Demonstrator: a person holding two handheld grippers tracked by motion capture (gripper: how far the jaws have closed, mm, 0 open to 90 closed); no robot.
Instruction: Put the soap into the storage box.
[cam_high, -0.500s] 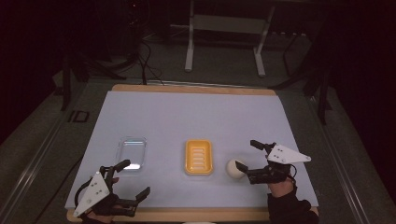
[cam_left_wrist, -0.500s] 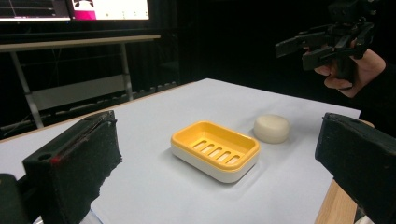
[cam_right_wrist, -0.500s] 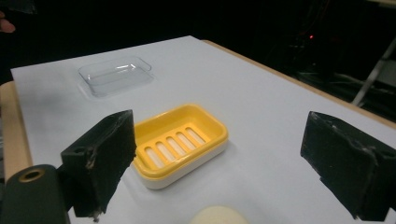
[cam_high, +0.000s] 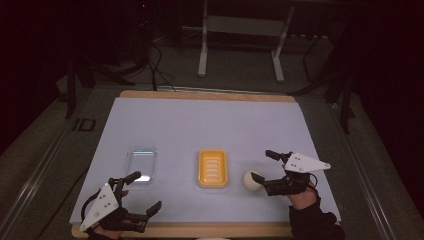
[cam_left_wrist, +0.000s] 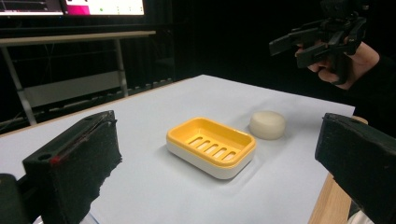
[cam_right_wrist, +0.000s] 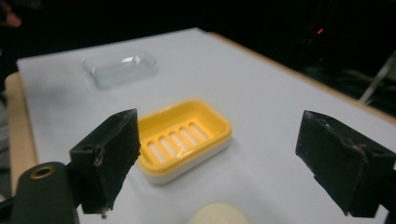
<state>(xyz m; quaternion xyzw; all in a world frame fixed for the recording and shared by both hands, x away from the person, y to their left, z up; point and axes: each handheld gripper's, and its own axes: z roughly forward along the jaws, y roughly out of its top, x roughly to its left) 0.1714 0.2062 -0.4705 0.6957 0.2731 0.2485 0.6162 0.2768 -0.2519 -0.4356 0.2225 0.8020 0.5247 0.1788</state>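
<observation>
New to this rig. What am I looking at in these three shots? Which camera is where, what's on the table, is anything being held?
No robot arm here: a person holds a two-jaw tool in each hand. The high view is a fixed camera above the person's side of the table. In it the left tool is at lower left and the right tool at lower right. The other two pictures come from cameras riding on each tool, looking out between its own black jaws.

On the pale table cover lie a clear plastic lid, a yellow slotted soap dish and a round cream soap bar, which sits on the cover beside the dish.

Nothing is held. Both tools stand open, with the right tool near the soap bar.
</observation>
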